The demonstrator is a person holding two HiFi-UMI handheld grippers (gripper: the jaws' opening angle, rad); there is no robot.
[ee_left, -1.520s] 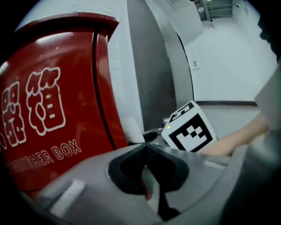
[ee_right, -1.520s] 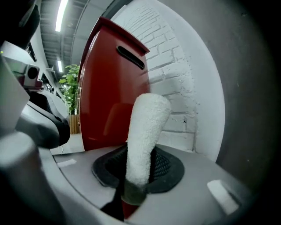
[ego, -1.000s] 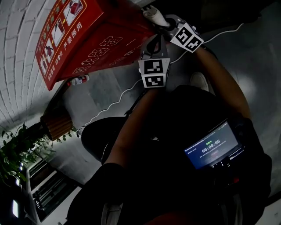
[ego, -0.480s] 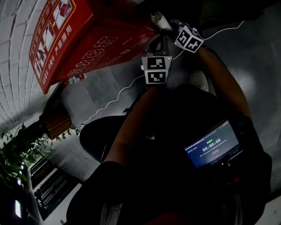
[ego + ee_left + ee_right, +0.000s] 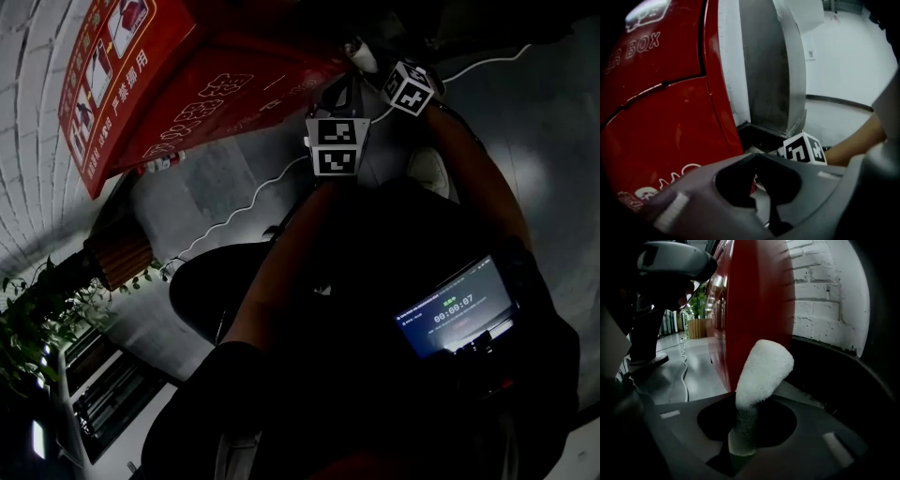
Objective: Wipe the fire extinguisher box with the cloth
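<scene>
The red fire extinguisher box (image 5: 187, 84) with white print fills the upper left of the head view. My right gripper (image 5: 375, 66) is shut on a rolled white cloth (image 5: 764, 371). The cloth's free end stands close by the box's red side (image 5: 750, 301); contact cannot be made out. In the head view the cloth (image 5: 361, 54) sits at the box's far corner. My left gripper (image 5: 754, 159) is shut with nothing in it, just in front of the box's red face (image 5: 661, 103). Its marker cube (image 5: 336, 145) shows below the box's edge.
A white cable (image 5: 234, 220) snakes over the grey floor. A small bottle (image 5: 159, 164) lies under the box's edge. A wooden planter (image 5: 117, 258) with a plant (image 5: 47, 319) stands at left by the brick wall (image 5: 28, 112). A metal panel (image 5: 773, 65) rises beside the box.
My right gripper with the cloth has shifted right and slightly down in the head view, along the box's far corner. The left gripper has barely moved.
</scene>
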